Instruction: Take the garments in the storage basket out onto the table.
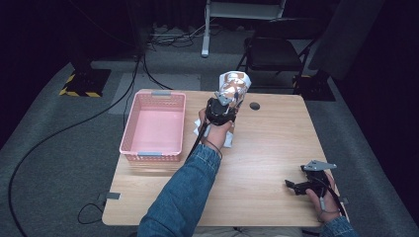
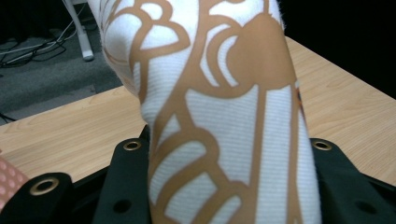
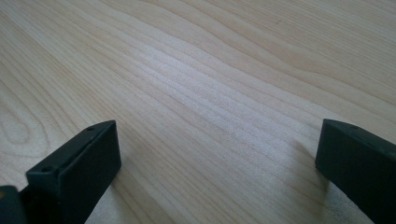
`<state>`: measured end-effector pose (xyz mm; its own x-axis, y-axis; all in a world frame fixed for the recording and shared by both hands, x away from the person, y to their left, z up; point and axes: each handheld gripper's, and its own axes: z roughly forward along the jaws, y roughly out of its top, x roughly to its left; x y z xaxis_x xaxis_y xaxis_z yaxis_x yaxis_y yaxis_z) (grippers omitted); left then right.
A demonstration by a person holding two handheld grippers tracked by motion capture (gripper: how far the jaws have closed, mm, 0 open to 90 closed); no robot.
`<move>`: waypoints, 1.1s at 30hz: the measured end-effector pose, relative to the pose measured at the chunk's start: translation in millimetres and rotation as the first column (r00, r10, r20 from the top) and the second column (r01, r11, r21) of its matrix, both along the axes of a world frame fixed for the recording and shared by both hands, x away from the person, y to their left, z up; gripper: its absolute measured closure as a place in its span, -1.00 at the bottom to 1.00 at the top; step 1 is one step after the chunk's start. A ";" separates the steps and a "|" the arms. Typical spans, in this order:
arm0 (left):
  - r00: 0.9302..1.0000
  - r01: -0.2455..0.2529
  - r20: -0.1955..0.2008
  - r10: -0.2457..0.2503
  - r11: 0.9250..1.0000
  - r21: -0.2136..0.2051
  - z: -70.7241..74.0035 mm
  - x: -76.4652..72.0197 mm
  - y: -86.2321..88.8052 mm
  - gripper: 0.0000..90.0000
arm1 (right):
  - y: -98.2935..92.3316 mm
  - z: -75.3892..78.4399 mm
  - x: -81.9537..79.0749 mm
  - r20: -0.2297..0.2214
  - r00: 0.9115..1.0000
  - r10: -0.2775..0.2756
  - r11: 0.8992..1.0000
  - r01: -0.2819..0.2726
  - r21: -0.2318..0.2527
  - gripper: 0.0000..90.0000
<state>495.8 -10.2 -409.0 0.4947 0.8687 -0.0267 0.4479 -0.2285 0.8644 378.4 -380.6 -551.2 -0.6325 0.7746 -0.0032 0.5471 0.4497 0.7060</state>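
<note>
A white cloth (image 1: 234, 85) with a tan line pattern is lifted above the far middle of the wooden table (image 1: 267, 148). My left gripper (image 1: 221, 109) is shut on it. In the left gripper view the cloth (image 2: 219, 93) rises as a bunched fold between the two black jaws of the left gripper (image 2: 229, 186). More white cloth (image 1: 228, 140) hangs beneath the hand down to the tabletop. My right gripper (image 1: 296, 186) rests low near the table's front right corner. It is open, and bare wood lies between the jaws of the right gripper (image 3: 217, 158).
A pink plastic basket (image 1: 129, 131) with nothing in it stands on the table's left side. A small dark round spot (image 1: 254, 105) marks the tabletop at the far right. Beyond the table a black chair (image 1: 274, 52) stands, and cables (image 1: 59, 133) run over the grey floor.
</note>
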 end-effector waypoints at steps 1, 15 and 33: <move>1.000 0.001 -0.001 -0.001 1.000 0.000 -1.1 0.1 -1.6 0.21 | 0.0 0.0 0.0 0.000 1.000 0.000 1.000 0.000 0.000 -1.00; 1.000 0.015 -0.025 -0.015 1.000 -0.004 -19.7 3.0 -19.2 0.21 | 0.0 0.0 0.0 0.000 1.000 0.000 1.000 0.000 0.000 -1.00; 0.996 0.036 -0.086 -0.034 0.999 0.019 -49.7 7.4 -38.8 0.21 | 0.1 0.0 -0.1 0.000 1.000 0.004 1.000 -0.004 0.000 -1.00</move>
